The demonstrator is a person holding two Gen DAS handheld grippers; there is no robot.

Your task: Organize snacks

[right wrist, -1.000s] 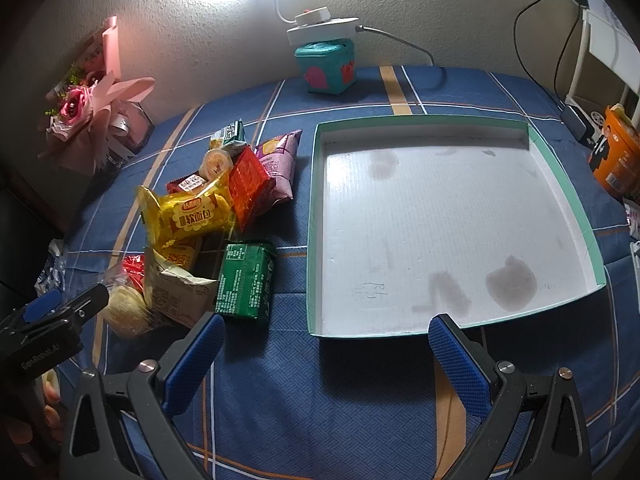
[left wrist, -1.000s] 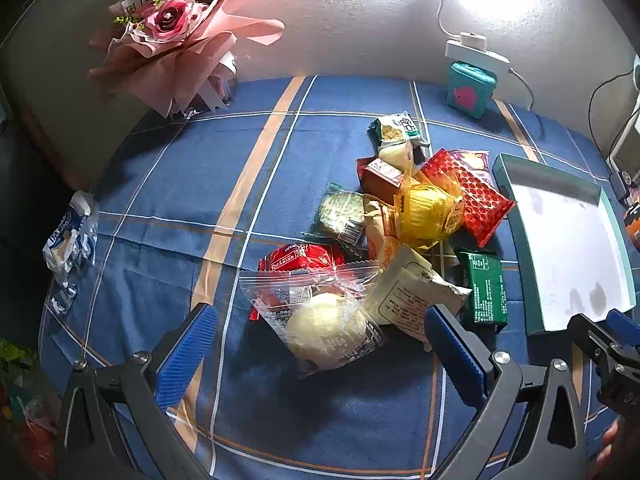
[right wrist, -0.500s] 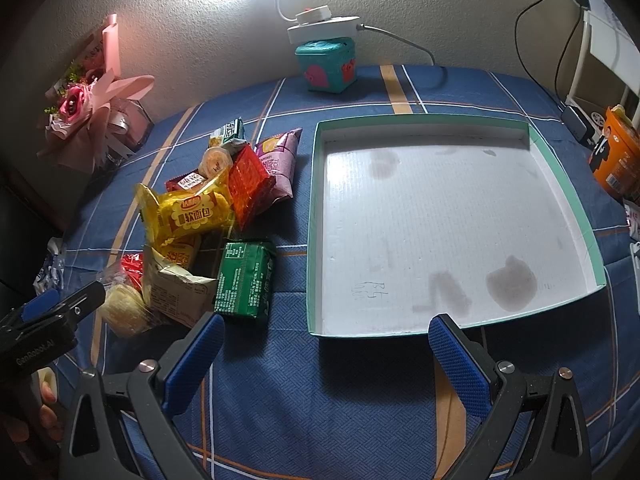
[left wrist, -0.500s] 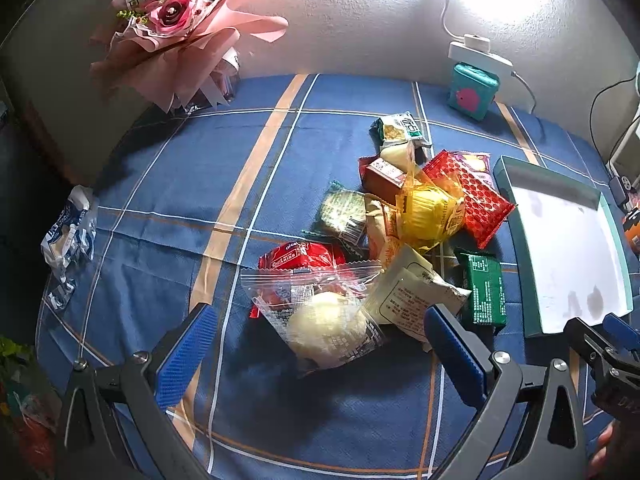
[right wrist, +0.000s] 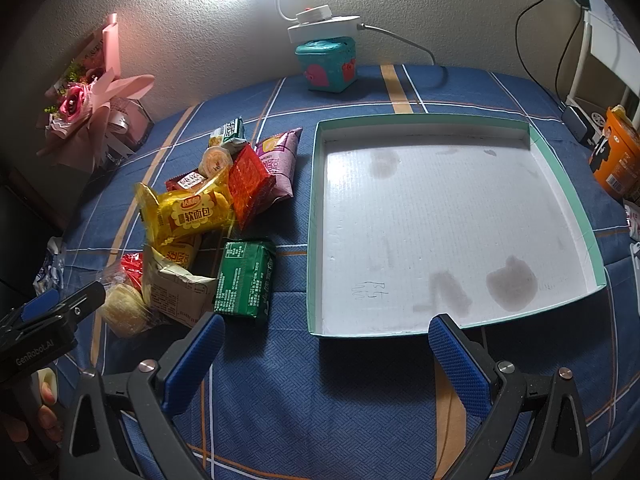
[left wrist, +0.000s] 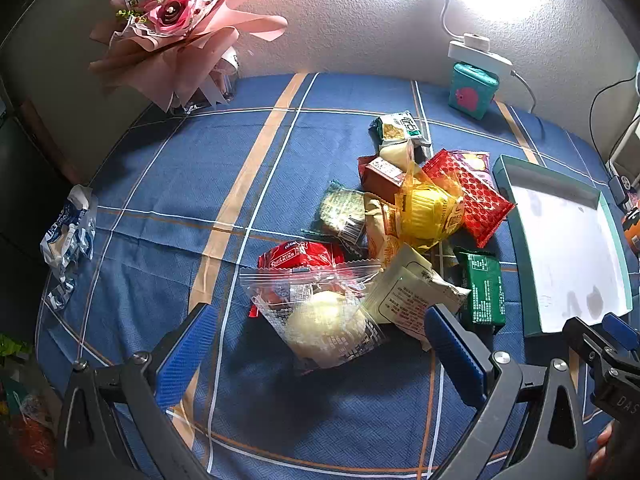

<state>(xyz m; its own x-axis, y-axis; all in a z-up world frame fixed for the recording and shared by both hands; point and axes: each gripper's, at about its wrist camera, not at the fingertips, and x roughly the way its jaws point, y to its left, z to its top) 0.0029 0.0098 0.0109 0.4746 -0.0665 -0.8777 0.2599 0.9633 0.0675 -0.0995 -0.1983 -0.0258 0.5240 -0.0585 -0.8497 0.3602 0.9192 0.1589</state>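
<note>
Both tools up and idle over the blue checked tablecloth. My left gripper has its jaws spread wide with nothing between them, hovering just short of the clear zip bag that holds a pale round bun. My right gripper is just as wide and just as empty, facing the near edge of the teal-rimmed tray. The snack pile sits left of the tray, all of it on the cloth: yellow bread pack, red lattice pack, purple pouch, green packet nearest the tray wall, cream packet, red wrapper. Risks as I judge them: the packs overlap, so pulling 1 may drag or tip its neighbours; the zip bag is slick and slack, and a pinch on loose film could slip or squash the bun; the 2 tools are close, so reaching together could knock them. Containers: the tray holds no snacks, only stains and a scribble on its white floor. The teal box at the wall carries a power strip on top; its contents are hidden.
</note>
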